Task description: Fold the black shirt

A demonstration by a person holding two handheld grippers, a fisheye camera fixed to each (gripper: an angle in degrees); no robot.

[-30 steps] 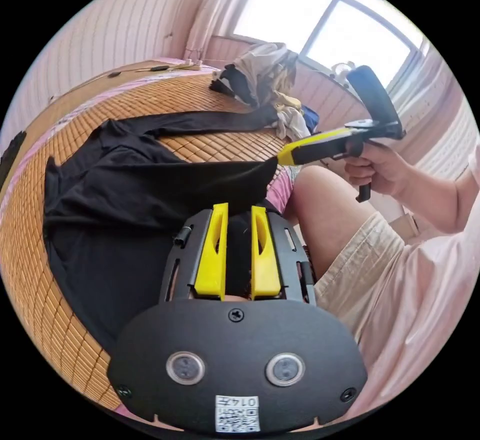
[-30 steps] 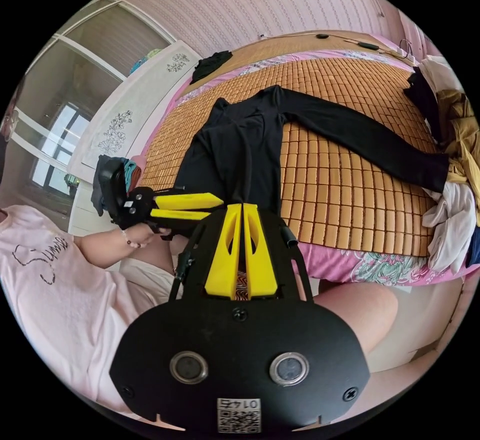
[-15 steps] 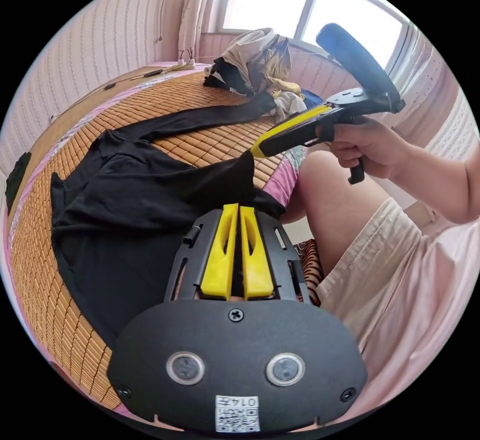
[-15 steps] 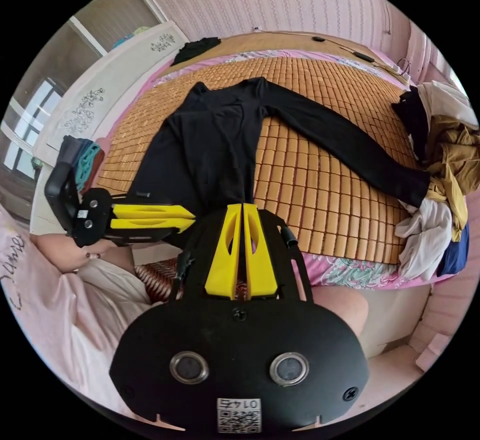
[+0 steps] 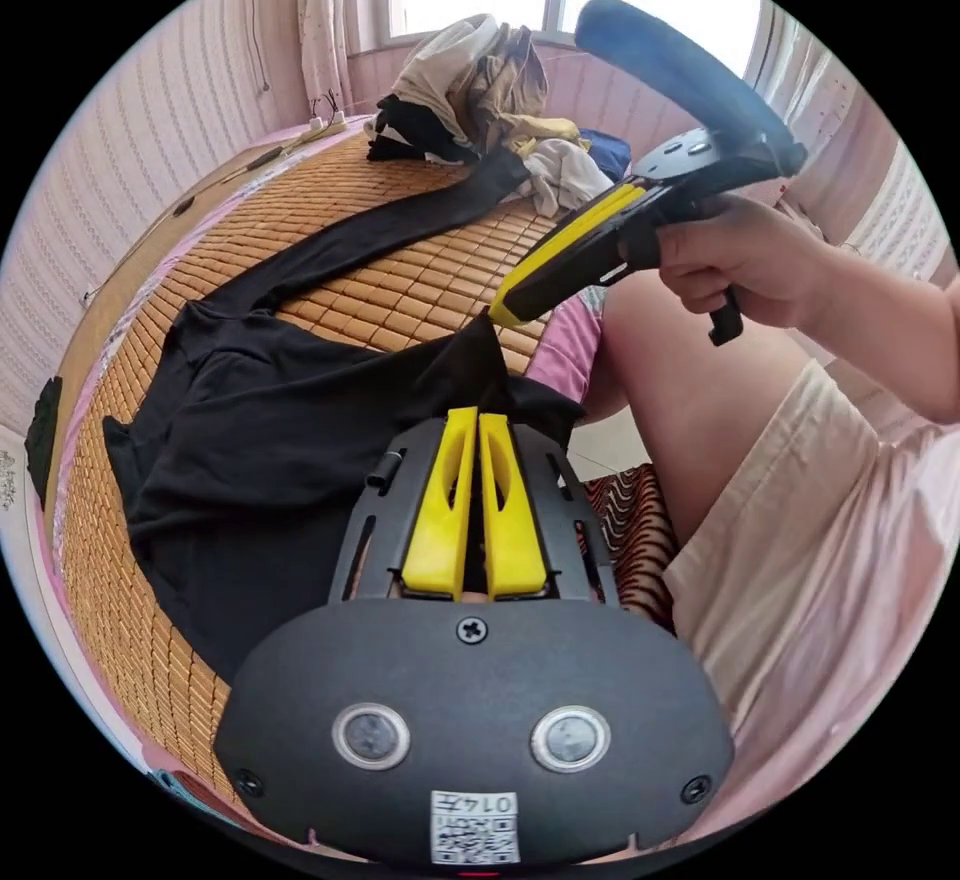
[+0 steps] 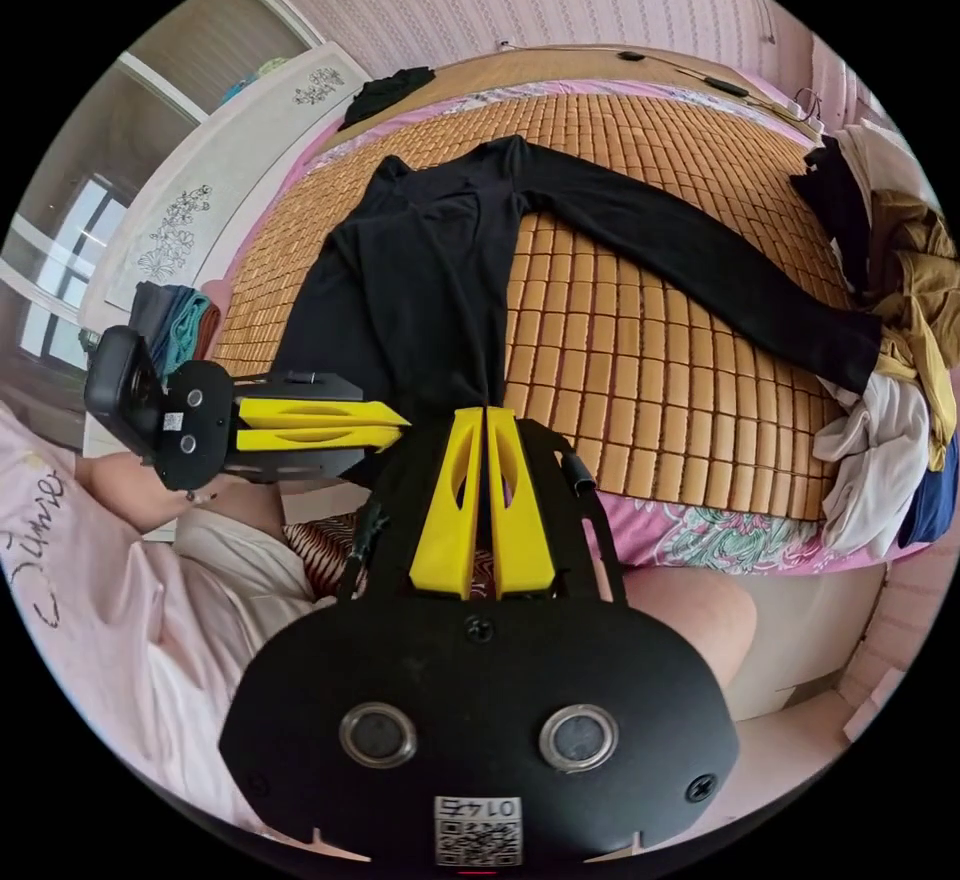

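Here both grippers, left [image 5: 478,417] and right [image 6: 485,413], had jaws clamped on the shirt [image 6: 430,270] hem; the body lay ahead on the bed [image 6: 640,350].

Both tools [image 5: 478,417] on black shirt [image 5: 270,430]

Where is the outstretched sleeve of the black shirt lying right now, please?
In the right gripper view, the sleeve stretches across the bamboo mat toward the right, its cuff reaching the pile of clothes at the bed's edge.
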